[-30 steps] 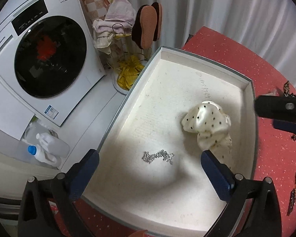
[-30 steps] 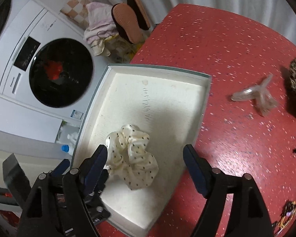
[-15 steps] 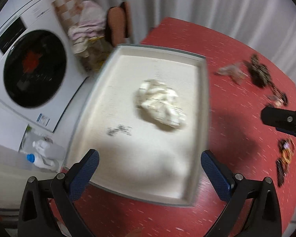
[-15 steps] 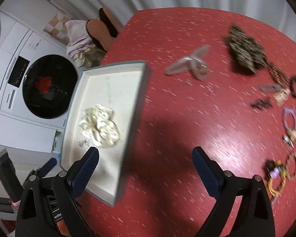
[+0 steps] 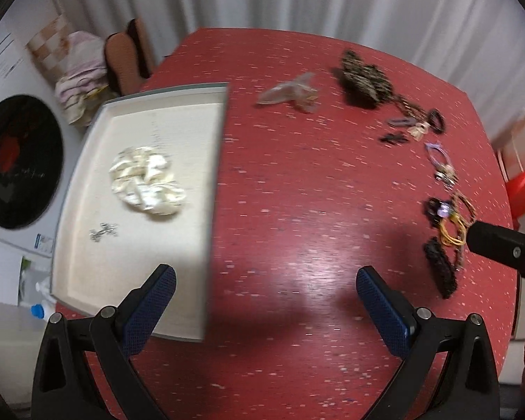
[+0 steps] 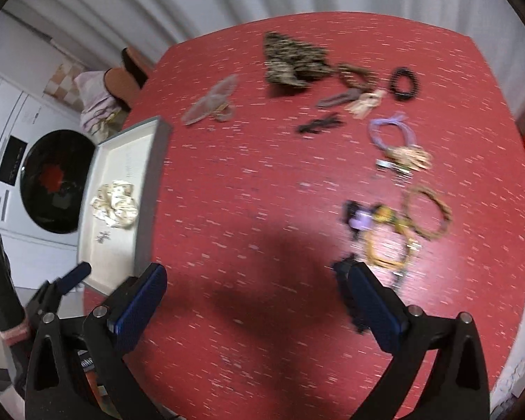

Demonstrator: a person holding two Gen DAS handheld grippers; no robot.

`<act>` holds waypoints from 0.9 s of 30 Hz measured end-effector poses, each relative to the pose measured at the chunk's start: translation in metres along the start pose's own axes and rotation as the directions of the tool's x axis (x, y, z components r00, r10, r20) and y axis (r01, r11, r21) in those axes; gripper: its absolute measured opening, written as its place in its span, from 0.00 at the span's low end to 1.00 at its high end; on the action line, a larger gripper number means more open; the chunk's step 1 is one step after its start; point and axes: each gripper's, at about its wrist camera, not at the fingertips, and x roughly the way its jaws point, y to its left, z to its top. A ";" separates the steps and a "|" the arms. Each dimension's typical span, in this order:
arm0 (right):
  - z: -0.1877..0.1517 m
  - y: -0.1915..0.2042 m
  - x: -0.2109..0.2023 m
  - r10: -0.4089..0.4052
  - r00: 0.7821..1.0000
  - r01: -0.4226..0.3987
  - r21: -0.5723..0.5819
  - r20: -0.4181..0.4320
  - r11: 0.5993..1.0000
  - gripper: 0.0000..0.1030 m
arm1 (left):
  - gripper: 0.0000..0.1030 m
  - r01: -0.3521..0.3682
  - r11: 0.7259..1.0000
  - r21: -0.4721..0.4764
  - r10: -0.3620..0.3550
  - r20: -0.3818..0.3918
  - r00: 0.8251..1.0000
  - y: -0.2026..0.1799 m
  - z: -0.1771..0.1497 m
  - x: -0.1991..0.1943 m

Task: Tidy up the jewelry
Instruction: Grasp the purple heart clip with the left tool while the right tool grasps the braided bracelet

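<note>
**Both claws spread and empty above the red tabletop, between the tray and the unsorted jewelry.**

Largest first: the tabletop is bare at frame centre. The tray at left holds a cream scrunchie and a small silver chain piece. The loose pieces lie at the right: a leopard scrunchie, clear hair claw clip, brown ring tie, lilac tie, yellow tie. The right claw, jaws just opened wide with nothing between them, has its right finger over a black braided piece; the left claw is likewise spread. Risk, as judged: the ties overlap, so closing there may lift several or drag neighbours; motion blur suggests speed, making a mis-aimed pinch likelier.
</note>
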 end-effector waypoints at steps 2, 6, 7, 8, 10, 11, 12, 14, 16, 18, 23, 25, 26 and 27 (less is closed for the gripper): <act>-0.006 -0.017 -0.007 -0.019 1.000 0.018 0.012 0.012 1.000 1.00 | 1.00 0.011 1.000 0.016 -0.011 -0.005 1.000 -0.014 0.001 0.002; -0.014 -0.055 -0.015 -0.074 0.997 0.074 0.065 -0.005 0.995 1.00 | 1.00 0.042 0.998 0.043 -0.042 -0.016 0.999 -0.037 0.005 0.007; -0.016 -0.064 -0.016 -0.092 0.996 0.092 0.078 -0.011 0.993 1.00 | 1.00 0.053 0.997 0.052 -0.052 -0.019 0.998 -0.045 0.007 0.009; -0.017 -0.074 -0.016 -0.112 0.994 0.114 0.092 -0.017 0.989 1.00 | 1.00 0.060 0.997 0.057 -0.059 -0.021 0.998 -0.049 0.008 0.010; -0.019 -0.091 -0.018 -0.134 0.991 0.136 0.120 -0.026 0.983 1.00 | 1.00 0.080 0.994 0.071 -0.078 -0.026 0.997 -0.061 0.012 0.014; -0.020 -0.100 -0.018 -0.141 0.989 0.144 0.136 -0.031 0.980 1.00 | 1.00 0.085 0.994 0.075 -0.083 -0.028 0.996 -0.067 0.013 0.015; -0.021 -0.108 -0.018 -0.148 0.988 0.152 0.148 -0.037 0.977 1.00 | 1.00 0.090 0.993 0.080 -0.088 -0.033 0.996 -0.073 0.014 0.019; -0.023 -0.119 -0.019 -0.161 0.986 0.165 0.164 -0.039 0.973 1.00 | 1.00 0.102 0.991 0.085 -0.099 -0.036 0.994 -0.083 0.018 0.024; -0.024 -0.128 -0.018 -0.174 0.984 0.179 0.173 -0.040 0.969 1.00 | 1.00 0.112 0.990 0.089 -0.109 -0.040 0.993 -0.091 0.021 0.028; -0.024 -0.137 -0.017 -0.188 0.981 0.192 0.178 -0.041 0.965 1.00 | 1.00 0.123 0.988 0.096 -0.120 -0.044 0.992 -0.100 0.025 0.034; -0.021 -0.155 -0.012 -0.218 0.975 0.223 0.180 -0.046 0.958 1.00 | 1.00 0.133 0.984 0.120 -0.127 -0.054 0.990 -0.119 0.032 0.049; -0.019 -0.159 -0.010 -0.235 0.971 0.239 0.173 -0.044 0.955 1.00 | 1.00 0.142 0.982 0.126 -0.136 -0.056 0.989 -0.127 0.036 0.054; -0.018 -0.160 -0.010 -0.243 0.969 0.247 0.169 -0.042 0.954 1.00 | 1.00 0.146 0.981 0.128 -0.139 -0.056 0.989 -0.129 0.037 0.056; -0.016 -0.162 -0.008 -0.250 0.967 0.253 0.165 -0.040 0.953 1.00 | 1.00 0.151 0.980 0.132 -0.145 -0.057 0.988 -0.133 0.038 0.058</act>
